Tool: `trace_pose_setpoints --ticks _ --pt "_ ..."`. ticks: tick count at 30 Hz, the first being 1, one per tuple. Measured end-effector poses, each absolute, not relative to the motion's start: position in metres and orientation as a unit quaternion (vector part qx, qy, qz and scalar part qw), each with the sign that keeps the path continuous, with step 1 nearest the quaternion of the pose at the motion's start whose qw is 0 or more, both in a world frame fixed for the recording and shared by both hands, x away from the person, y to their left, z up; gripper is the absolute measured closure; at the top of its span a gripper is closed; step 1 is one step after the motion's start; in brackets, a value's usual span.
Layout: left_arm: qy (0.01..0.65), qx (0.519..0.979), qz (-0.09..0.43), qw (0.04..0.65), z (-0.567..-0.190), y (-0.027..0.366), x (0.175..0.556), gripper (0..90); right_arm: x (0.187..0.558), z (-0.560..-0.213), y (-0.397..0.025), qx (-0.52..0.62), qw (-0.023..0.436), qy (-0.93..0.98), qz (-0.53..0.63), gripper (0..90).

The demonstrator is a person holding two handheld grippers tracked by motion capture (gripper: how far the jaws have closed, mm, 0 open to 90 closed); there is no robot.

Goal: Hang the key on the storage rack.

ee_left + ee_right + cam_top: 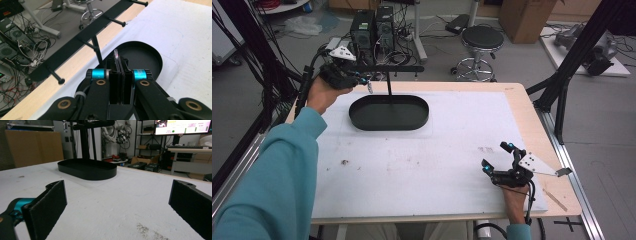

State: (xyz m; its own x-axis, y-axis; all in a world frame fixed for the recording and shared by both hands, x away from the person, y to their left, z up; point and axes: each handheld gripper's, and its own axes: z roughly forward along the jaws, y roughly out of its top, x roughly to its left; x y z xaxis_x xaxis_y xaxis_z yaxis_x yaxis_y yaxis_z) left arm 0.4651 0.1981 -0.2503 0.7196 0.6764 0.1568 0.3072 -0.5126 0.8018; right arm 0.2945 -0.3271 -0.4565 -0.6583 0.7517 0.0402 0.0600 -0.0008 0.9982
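A black oval tray [377, 114] lies at the back of the white mat, with a thin post [388, 82] rising from it to a black crossbar [398, 69] that carries short pegs [60, 80]. My left gripper [363, 80] hovers by the bar's left end, above the tray's left edge, shut on a small thin clear piece [116, 57] that sticks out past the jaw tips. From farther off the piece [369, 88] looks like a small silvery sliver hanging down. My right gripper [497, 156] rests low on the mat at the front right, open with nothing between its pads [53, 198]; the tray [87, 168] lies ahead of it.
The white mat [422, 155] covers most of the wooden table [532, 125], with a few small dark smudges [345, 162]. Black frame struts [562, 80] stand at the table's right side. Behind the table are a stool [482, 40], computers and cables on the floor.
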Motion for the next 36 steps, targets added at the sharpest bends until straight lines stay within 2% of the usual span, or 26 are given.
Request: trace_pose_setpoints --ticks 11,25,36 --pt "0.290 0.844 0.204 0.402 -0.237 0.184 0.491 88.4 0.295 -0.456 -0.327 0.310 0.273 0.653 0.635 0.9" --pt "0.324 0.838 0.164 0.408 -0.250 0.187 0.508 88.3 0.294 -0.456 -0.327 0.309 0.274 0.653 0.635 0.9" --pt "0.348 0.834 0.164 0.395 -0.259 0.188 0.513 88.3 0.295 -0.456 -0.327 0.308 0.275 0.653 0.635 0.9"
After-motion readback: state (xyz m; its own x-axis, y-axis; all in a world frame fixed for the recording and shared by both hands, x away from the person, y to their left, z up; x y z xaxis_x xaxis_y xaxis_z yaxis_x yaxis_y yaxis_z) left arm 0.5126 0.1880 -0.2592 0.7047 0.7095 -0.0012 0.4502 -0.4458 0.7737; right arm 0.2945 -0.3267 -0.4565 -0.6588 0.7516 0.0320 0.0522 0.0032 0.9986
